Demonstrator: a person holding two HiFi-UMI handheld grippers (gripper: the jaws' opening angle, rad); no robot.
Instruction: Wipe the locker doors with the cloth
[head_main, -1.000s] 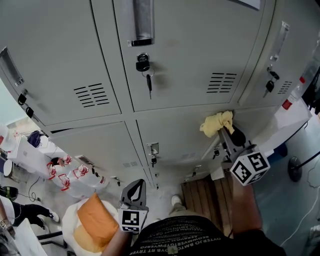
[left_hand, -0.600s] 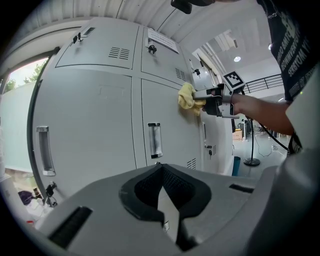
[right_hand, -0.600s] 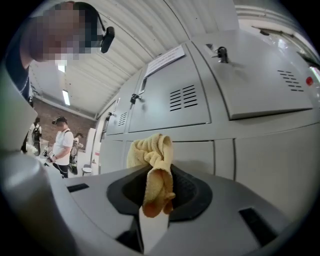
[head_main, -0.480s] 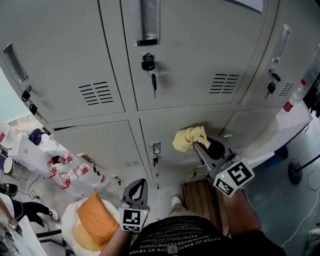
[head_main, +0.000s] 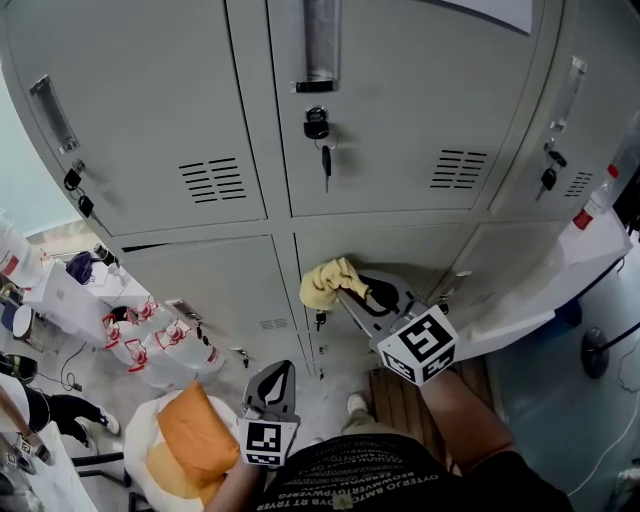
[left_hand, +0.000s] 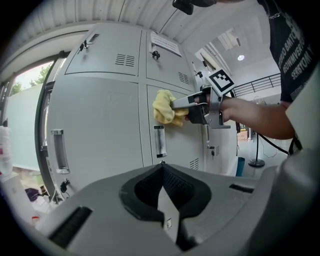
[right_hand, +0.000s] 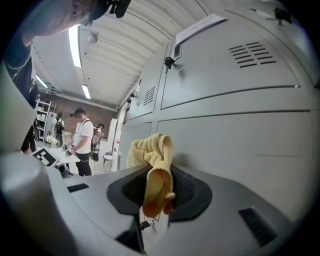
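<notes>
Vs 1 s earlier, the R gripper (head_main: 348, 293) had swept the yellow cloth (head_main: 322, 285) leftward across the lower middle locker door (head_main: 410, 250), from its right side to near its left edge, just above the small lock (head_main: 318, 320) there. Its jaws were clamped on the cloth, which bunched out past the tips & pressed on the door. The L gripper (head_main: 278, 372) hadn't moved: low by the person's torso, jaws closed together w/ nothing between.

Lockers were grey metal w/ louvred vents (head_main: 458, 168); a key (head_main: 325, 160) hung in the upper middle door's lock. The floor below held an orange cushion (head_main: 195, 435), red-labelled bottles (head_main: 160, 340) & a wooden board (head_main: 400, 390). In the right gripper view, people (right_hand: 82, 140) stood in the bkgd under ceiling strip lights (right_hand: 75, 45).
</notes>
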